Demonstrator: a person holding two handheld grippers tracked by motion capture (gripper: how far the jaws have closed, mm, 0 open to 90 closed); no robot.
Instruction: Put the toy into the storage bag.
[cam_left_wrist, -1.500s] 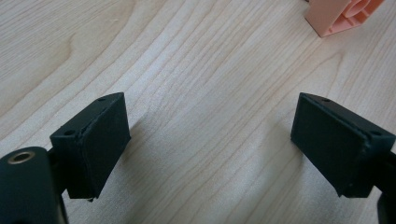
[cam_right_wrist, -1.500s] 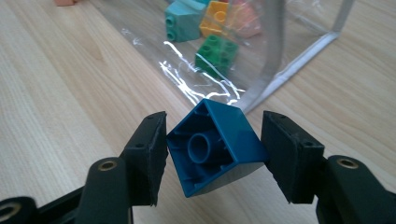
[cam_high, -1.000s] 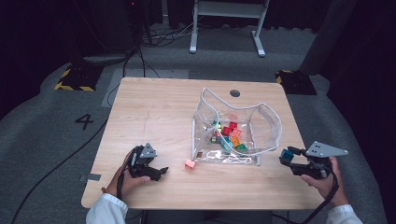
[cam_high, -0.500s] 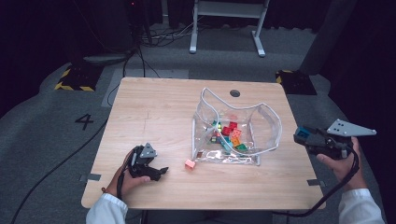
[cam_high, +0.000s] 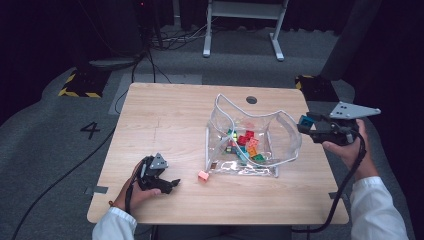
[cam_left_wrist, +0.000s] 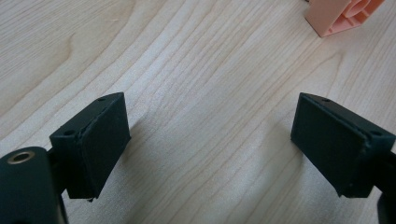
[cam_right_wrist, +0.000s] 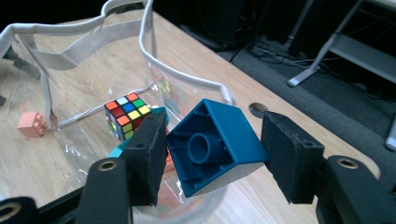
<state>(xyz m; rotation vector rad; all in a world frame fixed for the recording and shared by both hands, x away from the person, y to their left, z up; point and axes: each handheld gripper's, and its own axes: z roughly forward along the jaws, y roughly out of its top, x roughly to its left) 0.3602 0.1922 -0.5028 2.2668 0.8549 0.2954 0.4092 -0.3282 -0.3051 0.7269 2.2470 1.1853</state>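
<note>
Dark grey carpet is surrounding a pale wooden bench, with a black-and-yellow floor marker and a white stand sitting in the gloom beyond it. Above the right rim of the clear plastic bag, a blue building block is being gripped between the two pads of the right tool, its hollow underside with the round socket facing the right gripper view; in the high view the same block is showing at the tool's tip, just outside the bag's curved wall, off the bench's right side, with the grey plate on top and the hand in a white sleeve behind it. Inside the bag, a heap of coloured blocks is lying on the bottom, and a multicoloured puzzle cube is sitting among them. Just off the bag's near left corner, a small salmon-pink block is resting alone on the wood. Farther left, the left tool is lying low on the bench in the person's hand, its jaws standing wide apart over bare wood and gripping nothing, with the pink block lying just ahead of them.
</note>
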